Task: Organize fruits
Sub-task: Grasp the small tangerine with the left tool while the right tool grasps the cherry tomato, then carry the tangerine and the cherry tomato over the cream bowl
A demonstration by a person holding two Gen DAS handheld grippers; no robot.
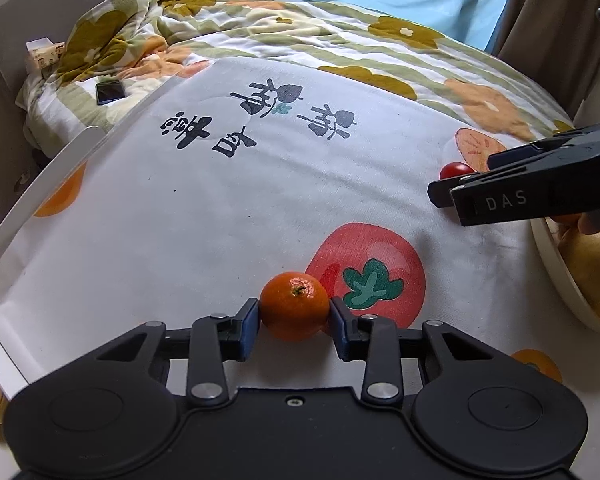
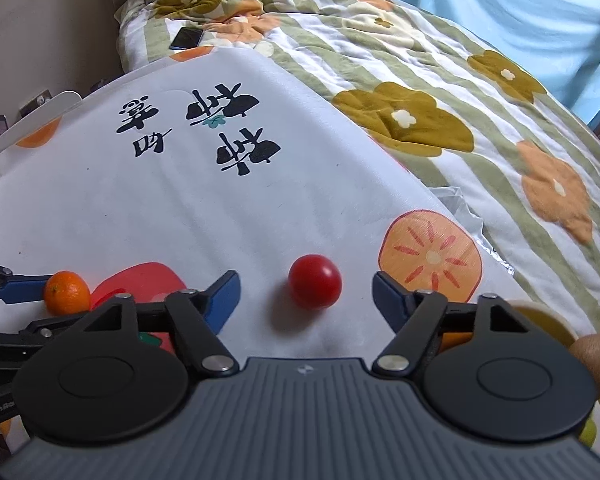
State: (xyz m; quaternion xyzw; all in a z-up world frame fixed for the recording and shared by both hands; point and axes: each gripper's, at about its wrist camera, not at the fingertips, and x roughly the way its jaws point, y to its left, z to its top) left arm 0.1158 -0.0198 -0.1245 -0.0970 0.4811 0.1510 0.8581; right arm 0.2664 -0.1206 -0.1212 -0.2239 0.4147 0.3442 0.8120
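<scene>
I judge the sorting to be partway through. A bowl sits at the right edge of the left wrist view with some pale yellow fruit already in it, though I cannot tell what kind, and in the right wrist view a brown kiwi with a green sticker and another yellowish fruit show behind the right gripper's linkage. Two loose fruits are left on the white printed cloth: a small orange and a red tomato.

My left gripper has its blue pads pressed against both sides of the orange, pinching it. The orange sits low against the cloth beside the printed red tomato picture; I cannot tell if it has lifted clear. The stem end faces up.

My right gripper is spread wide, its fingers either side of the tomato with a clear gap on each. The tomato lies on the cloth just ahead of the fingertips, roughly centred between them, not touching either pad.

What remains, as I read it, is carrying the orange to the bowl, then closing on the tomato and doing the same.
</scene>
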